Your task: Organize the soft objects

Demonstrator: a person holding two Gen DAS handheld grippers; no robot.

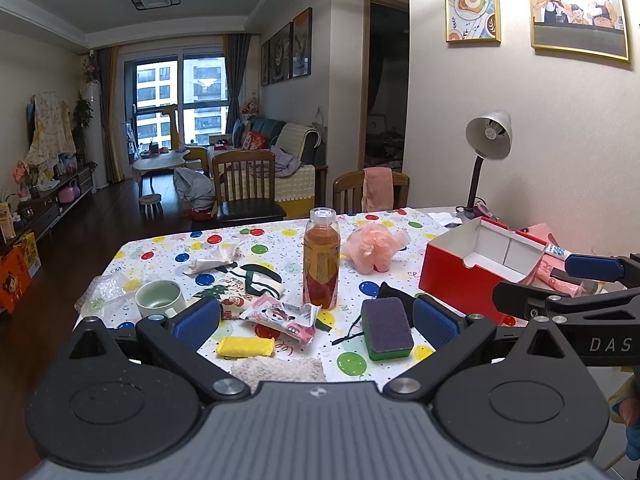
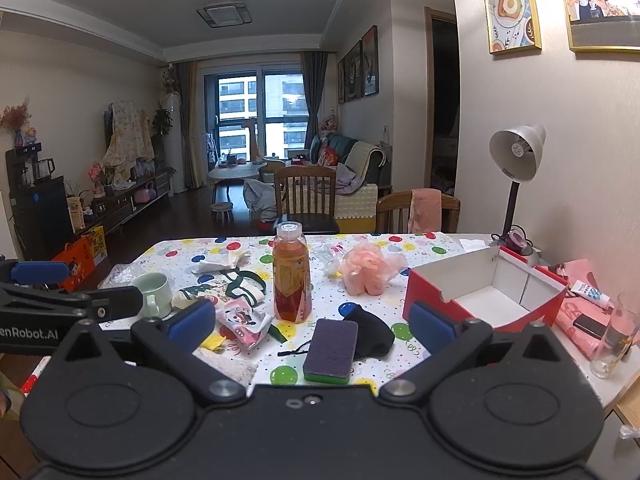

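A purple-topped green sponge (image 1: 386,328) (image 2: 330,350) lies on the balloon-print tablecloth, partly over a black cloth (image 1: 394,294) (image 2: 372,332). A yellow sponge (image 1: 245,346) (image 2: 212,342) and a pale fluffy towel (image 1: 278,370) (image 2: 232,364) sit near the front edge. Further back rests a pink mesh bath pouf (image 1: 370,250) (image 2: 366,266). The red box (image 1: 456,276) (image 2: 424,292) with white compartments stands at the right. My left gripper (image 1: 316,322) (image 2: 102,285) hovers open above the front edge, holding nothing. My right gripper (image 2: 312,325) (image 1: 532,280) is open beside it, over the sponge, also holding nothing.
An orange drink bottle (image 1: 321,258) (image 2: 292,276) stands mid-table. Around it are a green mug (image 1: 159,300), a pink snack packet (image 1: 280,318), a printed fabric bag (image 1: 248,280) and crumpled tissue (image 1: 216,258). A desk lamp (image 2: 516,152), glass (image 2: 614,340), tube (image 2: 592,292) and phone (image 2: 592,326) are at the right.
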